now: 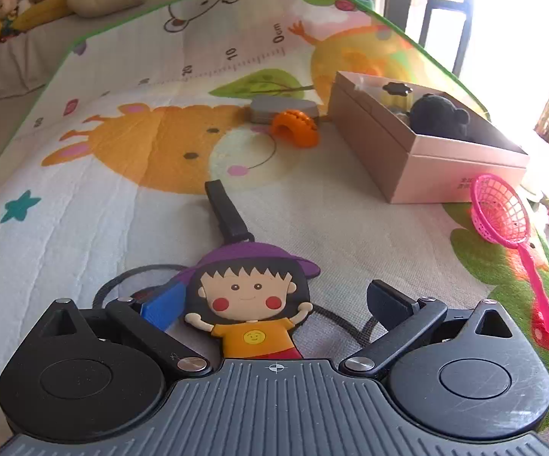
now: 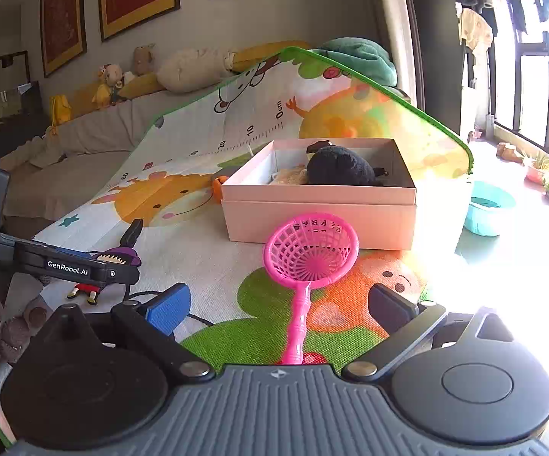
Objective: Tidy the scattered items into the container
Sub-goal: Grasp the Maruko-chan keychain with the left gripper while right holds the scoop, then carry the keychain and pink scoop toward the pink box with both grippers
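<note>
A flat cartoon-girl tag [image 1: 251,304] with a purple hat and a black strap [image 1: 225,209] lies on the play mat, between the fingers of my left gripper [image 1: 274,302]. That gripper is open and its pads stand clear of the tag. A pink toy strainer [image 2: 312,254] lies in front of the pink cardboard box [image 2: 312,220]. Its handle [image 2: 297,323] runs between the wide-apart fingers of my right gripper [image 2: 280,307], which is open. The box [image 1: 445,167] holds a black plush toy [image 2: 339,169]. An orange wheel toy [image 1: 295,127] and a grey item [image 1: 282,108] lie left of the box.
The colourful play mat [image 1: 103,209] covers the work surface. In the right wrist view the left tool's black housing [image 2: 65,268] and a gloved hand sit at the left. A sofa with plush toys [image 2: 191,68] is behind. A teal bowl [image 2: 489,209] lies on the floor near the bright windows.
</note>
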Motion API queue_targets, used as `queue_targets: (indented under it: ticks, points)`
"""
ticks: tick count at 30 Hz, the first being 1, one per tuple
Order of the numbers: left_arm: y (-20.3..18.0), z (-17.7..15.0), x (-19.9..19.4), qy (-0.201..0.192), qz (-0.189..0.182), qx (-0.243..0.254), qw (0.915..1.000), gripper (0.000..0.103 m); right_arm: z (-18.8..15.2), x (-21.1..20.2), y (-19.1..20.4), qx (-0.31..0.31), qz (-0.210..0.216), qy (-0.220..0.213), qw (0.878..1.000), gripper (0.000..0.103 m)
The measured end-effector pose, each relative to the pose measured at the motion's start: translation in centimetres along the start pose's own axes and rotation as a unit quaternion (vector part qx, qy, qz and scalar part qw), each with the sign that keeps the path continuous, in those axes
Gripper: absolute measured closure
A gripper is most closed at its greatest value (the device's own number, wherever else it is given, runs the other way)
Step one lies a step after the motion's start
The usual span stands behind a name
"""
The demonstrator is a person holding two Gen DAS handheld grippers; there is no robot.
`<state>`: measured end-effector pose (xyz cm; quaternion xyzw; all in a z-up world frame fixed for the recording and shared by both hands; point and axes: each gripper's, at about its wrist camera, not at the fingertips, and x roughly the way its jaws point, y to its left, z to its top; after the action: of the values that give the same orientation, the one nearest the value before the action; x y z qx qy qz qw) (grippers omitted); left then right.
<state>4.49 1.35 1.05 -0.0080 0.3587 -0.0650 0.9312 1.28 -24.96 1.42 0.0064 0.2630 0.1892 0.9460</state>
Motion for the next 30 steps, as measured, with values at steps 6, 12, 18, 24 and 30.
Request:
queue_targets:
  ticks: [6,12,18,24,30]
  points:
    - [-1.4,-0.8,0.0,0.0,-0.016,0.043,0.9989,0.0,0.4,1.1,1.6,-0.071,-0.064,-0.02,0.995,0.011]
    - [-1.2,-2.1,-1.5,-0.018,0.015,0.012,0.9997,0.0,1.6,5.2,4.8,-0.156,-0.074,0.013,0.985,0.043]
    - [-0.4,-2.3,-1.9,-0.033,0.008,-0.009,0.9994,0.0,1.5,10.7,6.1,-0.219,-0.139,0.077,0.963,0.089]
    - [0.0,-2.4,-2.0,-0.038,-0.003,-0.023,0.999,0.0,4.4,7.6,5.0,-0.089,-0.028,0.073,0.993,0.097]
    - [0.0,-2.5,-2.0,-0.039,0.003,-0.026,0.9989,0.0,6.3,6.1,0.8,0.141,0.173,0.081,0.971,0.097]
